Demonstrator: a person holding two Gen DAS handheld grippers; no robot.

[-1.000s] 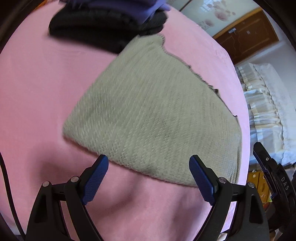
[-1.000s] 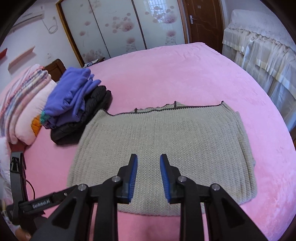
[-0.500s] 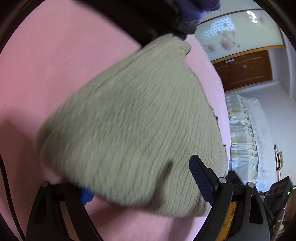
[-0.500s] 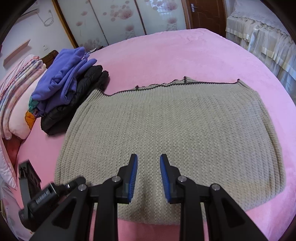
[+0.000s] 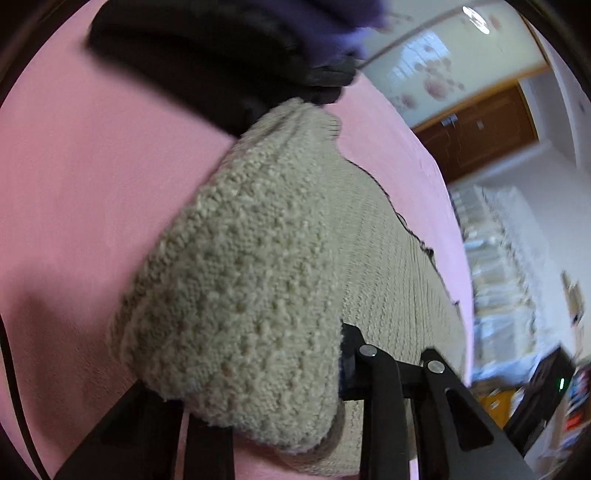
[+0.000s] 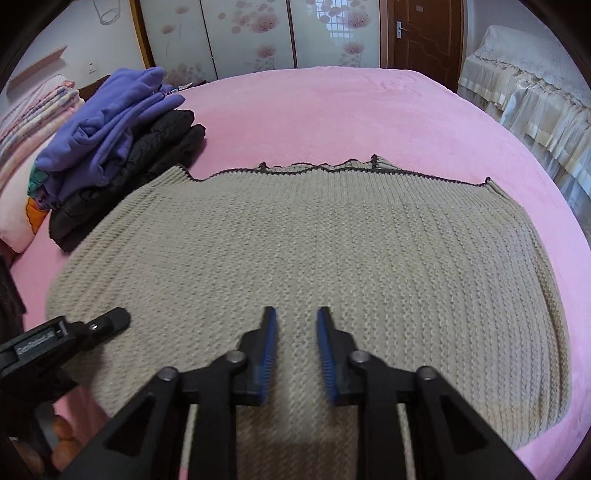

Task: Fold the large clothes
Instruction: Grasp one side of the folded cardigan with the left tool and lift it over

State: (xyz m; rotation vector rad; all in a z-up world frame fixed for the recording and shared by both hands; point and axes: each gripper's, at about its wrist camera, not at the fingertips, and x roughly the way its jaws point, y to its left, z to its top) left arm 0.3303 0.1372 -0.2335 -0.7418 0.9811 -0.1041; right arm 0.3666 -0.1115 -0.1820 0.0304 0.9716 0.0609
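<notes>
Surroundings: a pile of folded clothes [image 6: 118,147], purple over black, at ten o'clock on the pink bed [image 6: 351,110]; a wardrobe [image 6: 251,33] and a door [image 6: 424,33] at twelve o'clock.
Obstruction: in the left wrist view, bunched knit hides the fingertips.
Sweater [image 6: 314,258]: beige knit, spread flat mid-bed, its far left corner touching the pile.
Left gripper [image 5: 295,373]: jaws have just been closing, clamped on the sweater's near corner.
Right gripper [image 6: 295,347]: jaws have just been closing; a narrow gap remains, blue pads over the knit, contact not clear.
</notes>
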